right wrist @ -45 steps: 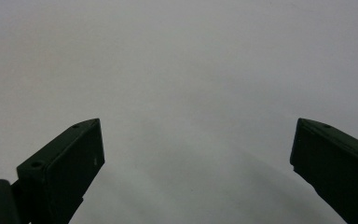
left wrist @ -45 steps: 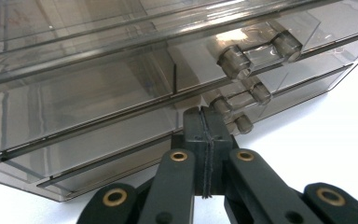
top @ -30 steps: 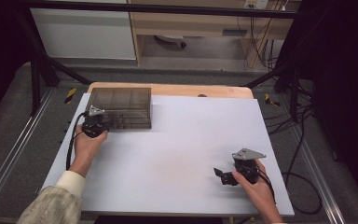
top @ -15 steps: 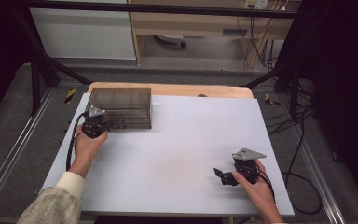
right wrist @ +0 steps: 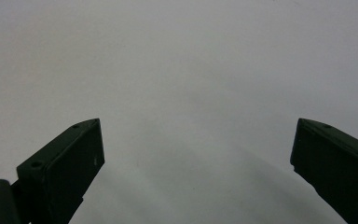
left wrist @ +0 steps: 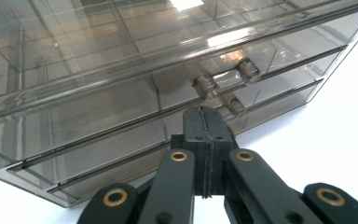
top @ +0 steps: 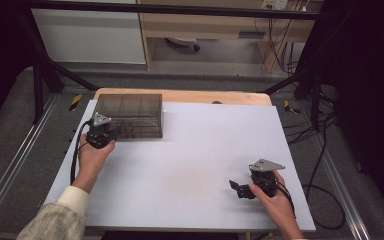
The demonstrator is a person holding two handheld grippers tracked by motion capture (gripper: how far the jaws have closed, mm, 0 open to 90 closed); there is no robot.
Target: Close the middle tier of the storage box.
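A smoky see-through drawer box (top: pixel 130 115) stands at the table's far left corner. My left gripper (top: pixel 108 132) sits at its front edge, jaws pressed together with nothing between them. In the left gripper view the shut tips (left wrist: pixel 204 114) rest just below and left of the lower drawer's handle (left wrist: pixel 233 105); another handle (left wrist: pixel 226 74) sits above on the box (left wrist: pixel 98 70). Near the front right of the table my right gripper (top: pixel 240 189) points left, held in a hand. Its jaws (right wrist: pixel 196 149) stand wide open over the bare white surface.
The white table top (top: pixel 195 150) has a wooden strip (top: pixel 190 96) along its far edge. Black frame bars and metal rails run along both sides. Loose cables (top: pixel 325 200) lie on the floor to the right.
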